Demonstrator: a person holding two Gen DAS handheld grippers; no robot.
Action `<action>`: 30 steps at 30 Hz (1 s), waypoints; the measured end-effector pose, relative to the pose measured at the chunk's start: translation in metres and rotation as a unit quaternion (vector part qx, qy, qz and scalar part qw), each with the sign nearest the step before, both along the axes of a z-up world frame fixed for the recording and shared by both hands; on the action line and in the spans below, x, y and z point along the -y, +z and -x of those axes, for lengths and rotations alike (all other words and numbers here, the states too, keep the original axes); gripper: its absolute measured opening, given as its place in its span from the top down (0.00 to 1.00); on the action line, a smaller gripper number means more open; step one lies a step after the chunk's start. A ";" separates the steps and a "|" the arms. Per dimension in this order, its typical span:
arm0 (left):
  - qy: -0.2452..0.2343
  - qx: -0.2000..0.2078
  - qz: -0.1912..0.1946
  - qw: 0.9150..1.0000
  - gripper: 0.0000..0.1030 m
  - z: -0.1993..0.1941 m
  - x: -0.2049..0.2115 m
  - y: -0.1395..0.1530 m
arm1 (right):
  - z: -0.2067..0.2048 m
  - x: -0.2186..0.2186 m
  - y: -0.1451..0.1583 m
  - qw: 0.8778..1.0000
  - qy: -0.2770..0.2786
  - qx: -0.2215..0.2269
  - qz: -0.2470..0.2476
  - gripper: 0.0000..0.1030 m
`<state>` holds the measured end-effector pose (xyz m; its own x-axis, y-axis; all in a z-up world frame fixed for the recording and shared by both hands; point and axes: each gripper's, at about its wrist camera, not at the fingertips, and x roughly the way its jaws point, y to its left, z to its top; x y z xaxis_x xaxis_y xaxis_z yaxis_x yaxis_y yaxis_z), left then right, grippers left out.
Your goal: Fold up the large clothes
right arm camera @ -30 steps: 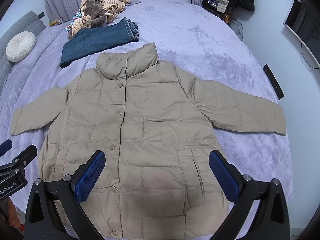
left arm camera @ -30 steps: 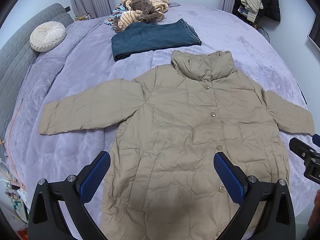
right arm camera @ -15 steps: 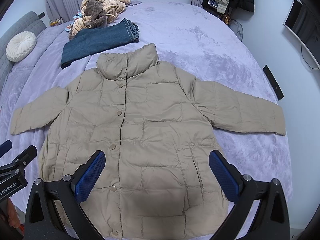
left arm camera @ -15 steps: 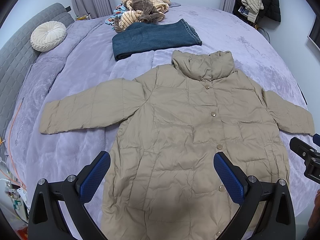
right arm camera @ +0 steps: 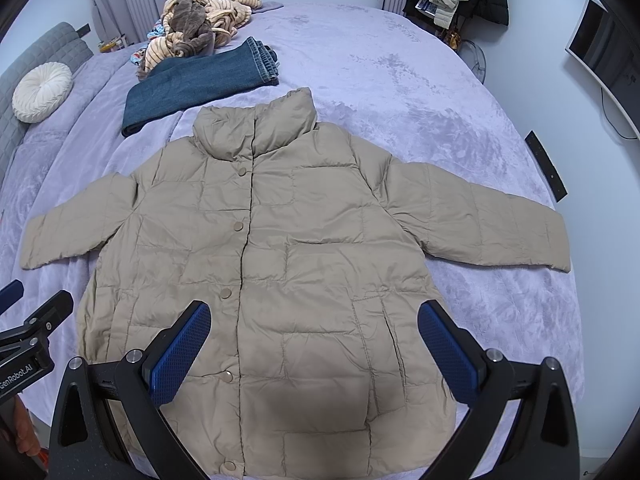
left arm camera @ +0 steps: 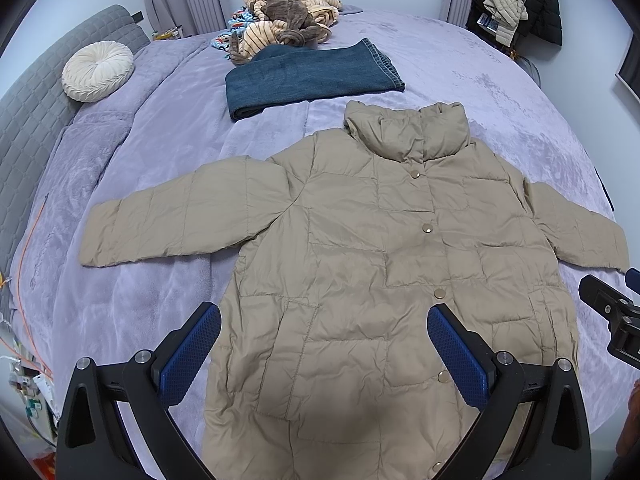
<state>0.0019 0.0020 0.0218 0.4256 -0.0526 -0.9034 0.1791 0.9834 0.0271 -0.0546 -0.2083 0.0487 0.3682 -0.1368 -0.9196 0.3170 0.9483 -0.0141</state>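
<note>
Left tongs (left arm camera: pixel 324 344) and right tongs (right arm camera: pixel 314 344): both spread wide, empty, above hem of beige quilted puffer jacket (left arm camera: pixel 384 264). Jacket flat, buttoned, long axis running away toward collar; sleeves outspread, one nearer each hand. Lavender plush bed (right arm camera: pixel 400 68); beyond, folded blue jeans (left arm camera: pixel 304 76), round cream cushion (left arm camera: pixel 97 71).
</note>
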 end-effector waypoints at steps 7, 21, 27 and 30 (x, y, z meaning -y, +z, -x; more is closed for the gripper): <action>0.001 0.000 0.000 1.000 0.00 0.001 -0.001 0.001 | 0.000 0.000 0.000 1.000 0.000 0.000 0.000 0.00; 0.000 -0.001 0.000 1.000 0.00 0.002 -0.004 0.001 | -0.001 -0.002 -0.001 1.000 0.000 0.001 0.002 0.00; 0.002 -0.002 0.002 1.000 0.00 0.004 -0.007 0.001 | -0.001 -0.002 -0.001 1.000 0.000 0.000 0.002 0.00; 0.004 -0.005 0.002 1.000 0.00 0.002 -0.009 -0.002 | -0.002 -0.002 0.000 1.000 0.000 -0.001 0.002 0.00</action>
